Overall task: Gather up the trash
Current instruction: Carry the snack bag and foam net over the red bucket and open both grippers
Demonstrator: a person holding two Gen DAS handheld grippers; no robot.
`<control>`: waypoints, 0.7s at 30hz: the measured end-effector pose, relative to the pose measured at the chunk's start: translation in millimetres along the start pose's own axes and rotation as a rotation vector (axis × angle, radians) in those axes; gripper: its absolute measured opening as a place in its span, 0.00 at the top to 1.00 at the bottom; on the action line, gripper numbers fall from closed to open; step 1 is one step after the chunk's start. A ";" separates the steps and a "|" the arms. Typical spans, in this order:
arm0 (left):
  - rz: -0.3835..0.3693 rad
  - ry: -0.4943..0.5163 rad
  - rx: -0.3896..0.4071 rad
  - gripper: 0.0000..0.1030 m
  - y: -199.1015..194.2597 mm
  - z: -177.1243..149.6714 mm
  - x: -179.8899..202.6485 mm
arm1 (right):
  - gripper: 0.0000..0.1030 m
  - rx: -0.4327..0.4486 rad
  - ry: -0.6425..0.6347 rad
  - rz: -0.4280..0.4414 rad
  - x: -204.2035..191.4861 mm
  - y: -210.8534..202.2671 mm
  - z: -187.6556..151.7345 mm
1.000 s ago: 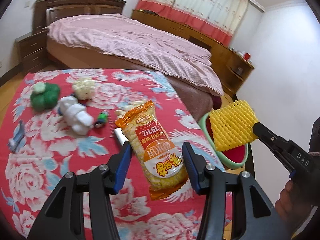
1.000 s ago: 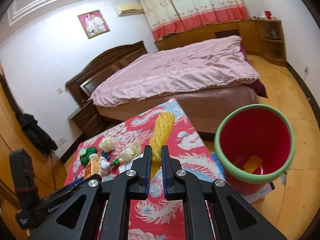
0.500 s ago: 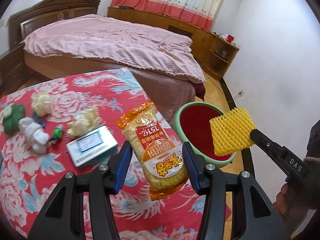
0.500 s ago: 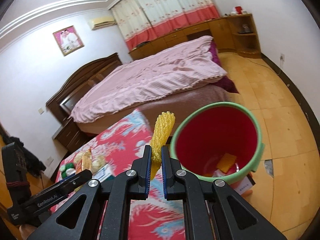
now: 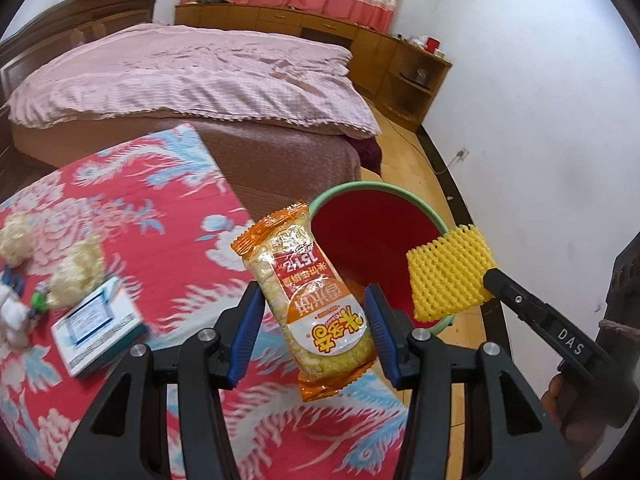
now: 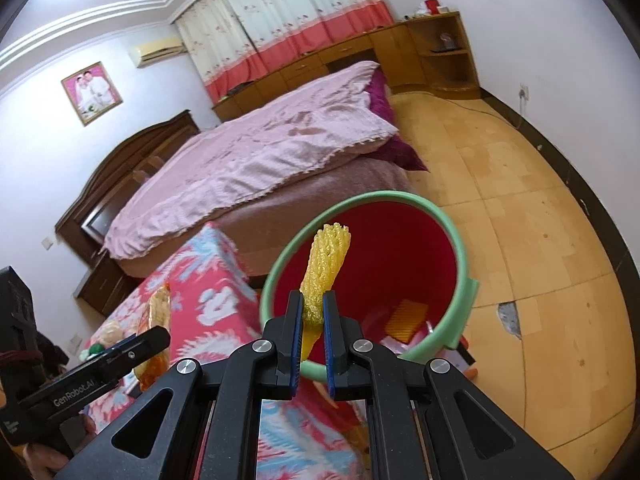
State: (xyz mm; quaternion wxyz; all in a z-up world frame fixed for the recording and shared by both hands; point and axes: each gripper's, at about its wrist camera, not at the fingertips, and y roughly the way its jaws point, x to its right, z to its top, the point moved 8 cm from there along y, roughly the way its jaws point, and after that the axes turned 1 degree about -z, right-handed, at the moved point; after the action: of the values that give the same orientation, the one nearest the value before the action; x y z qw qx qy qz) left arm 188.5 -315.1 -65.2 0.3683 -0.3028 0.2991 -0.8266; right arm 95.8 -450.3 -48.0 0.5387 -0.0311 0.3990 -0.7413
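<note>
Left wrist view takes in a bedroom: a table under a red floral cloth (image 5: 132, 216) fills the lower left, a bed with a pink cover (image 5: 192, 80) lies toward 11 o'clock, and wooden cabinets with red-and-white curtains line the far wall at 12. Beside the table's corner, on the wooden floor toward 3 o'clock, stands the red bin with a green rim (image 5: 360, 190). The left gripper (image 5: 312, 328) points forward and down over the table edge, its blue pads pressed against the sides of an orange snack packet (image 5: 308, 300) that hangs in the air, its top end overlapping the bin's rim. At 4 o'clock the right gripper (image 5: 486, 276) reaches in from the side, clamped on a yellow foam net (image 5: 450, 274) held above the bin's near rim. On the cloth at 9 o'clock lie a small white-and-teal box (image 5: 94, 326), crumpled pale paper wads (image 5: 76, 272) and blurred toy-like items at the edge. The right wrist view looks down into the bin (image 6: 464, 264), showing an orange flat piece (image 6: 410, 316) and other scraps on its bottom, hidden from the other camera; it also shows a framed photo (image 6: 91, 92) and an air conditioner on the wall at 10 o'clock, a damaged spot in the floor at 4, and the net (image 6: 324, 268) seen edge-on between nearly closed fingers.
</note>
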 end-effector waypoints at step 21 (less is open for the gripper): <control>-0.059 0.108 -0.090 0.49 78.2 0.5 47.2 | 0.76 -0.052 0.064 -0.093 53.2 31.6 -5.5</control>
State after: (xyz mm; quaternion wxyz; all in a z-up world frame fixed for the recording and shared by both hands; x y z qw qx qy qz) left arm 196.6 -395.5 -107.7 0.3129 -0.2827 0.3463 -0.8380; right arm 95.4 -494.2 -91.9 0.4896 -0.0397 0.4333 -0.7556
